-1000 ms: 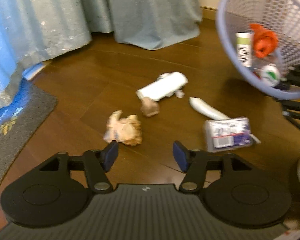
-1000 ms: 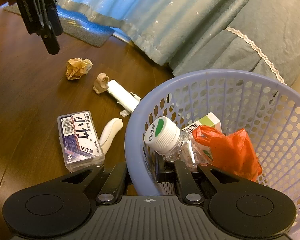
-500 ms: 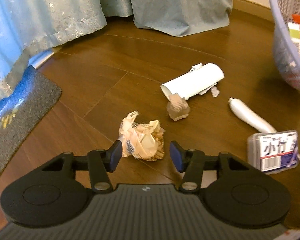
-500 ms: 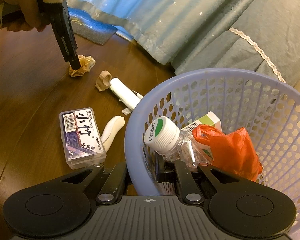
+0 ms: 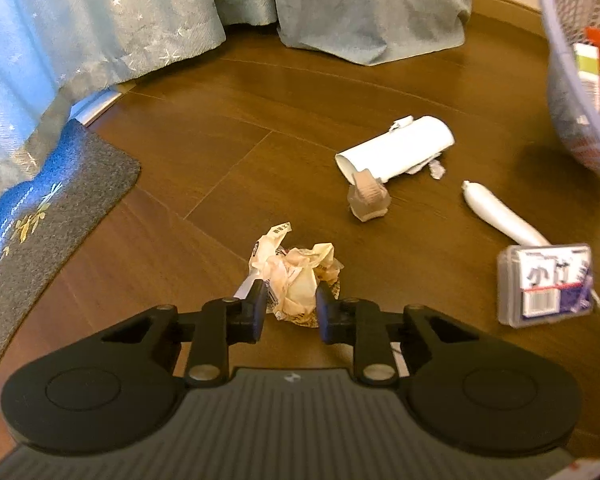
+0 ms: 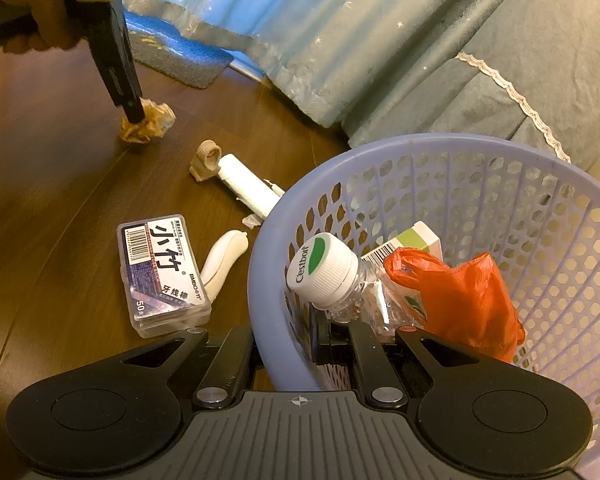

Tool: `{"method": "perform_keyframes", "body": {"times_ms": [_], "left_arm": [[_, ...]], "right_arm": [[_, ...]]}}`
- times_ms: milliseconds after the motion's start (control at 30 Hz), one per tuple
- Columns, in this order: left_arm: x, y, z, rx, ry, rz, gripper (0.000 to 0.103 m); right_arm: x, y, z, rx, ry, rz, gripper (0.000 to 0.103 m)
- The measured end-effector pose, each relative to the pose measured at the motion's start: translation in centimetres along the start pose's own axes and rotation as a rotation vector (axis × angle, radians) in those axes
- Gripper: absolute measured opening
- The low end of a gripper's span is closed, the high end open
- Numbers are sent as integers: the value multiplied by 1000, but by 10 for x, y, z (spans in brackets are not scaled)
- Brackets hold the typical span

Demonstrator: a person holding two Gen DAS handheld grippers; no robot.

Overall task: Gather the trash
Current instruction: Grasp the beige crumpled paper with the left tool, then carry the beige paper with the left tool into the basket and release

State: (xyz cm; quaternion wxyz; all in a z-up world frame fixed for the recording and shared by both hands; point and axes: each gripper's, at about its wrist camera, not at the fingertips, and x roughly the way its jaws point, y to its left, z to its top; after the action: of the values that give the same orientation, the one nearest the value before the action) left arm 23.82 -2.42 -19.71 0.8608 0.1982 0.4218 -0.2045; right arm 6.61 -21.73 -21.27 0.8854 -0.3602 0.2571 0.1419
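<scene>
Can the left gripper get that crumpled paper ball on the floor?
Probably yes. The left gripper already has the paper ball between its closing jaws, with nothing in the way on the floor.

Tan crumpled wrapper (image 5: 300, 276), white tube (image 5: 396, 148), lilac mesh basket (image 6: 380, 160) w/ orange bag (image 6: 460, 296), grey-blue mat (image 5: 48, 216), brown wood floor (image 5: 300, 92).

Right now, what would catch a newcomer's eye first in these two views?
The left gripper is closing its fingers around a crumpled paper wrapper on the wooden floor. Nearest the right wrist camera, a lavender mesh basket, clamped at its rim by the right gripper, holds a capped plastic bottle and an orange plastic bag. A clear floss-pick box lies on the floor just left of the basket.
</scene>
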Motion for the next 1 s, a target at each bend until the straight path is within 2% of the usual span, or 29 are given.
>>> {"method": "perform_keyframes", "body": {"times_ms": [267, 667, 800, 1000], "left_arm": [[-41, 8, 3, -29, -30, -52, 21], [-71, 1, 14, -43, -87, -102, 21], [-79, -5, 26, -47, -121, -129, 21], [-104, -27, 57, -38, -215, -218, 21]], "right_arm": [[1, -1, 1, 3, 3, -2, 5], [2, -1, 1, 0, 5, -1, 5], [2, -1, 1, -2, 5, -1, 5], [2, -1, 0, -1, 4, -1, 5]]}}
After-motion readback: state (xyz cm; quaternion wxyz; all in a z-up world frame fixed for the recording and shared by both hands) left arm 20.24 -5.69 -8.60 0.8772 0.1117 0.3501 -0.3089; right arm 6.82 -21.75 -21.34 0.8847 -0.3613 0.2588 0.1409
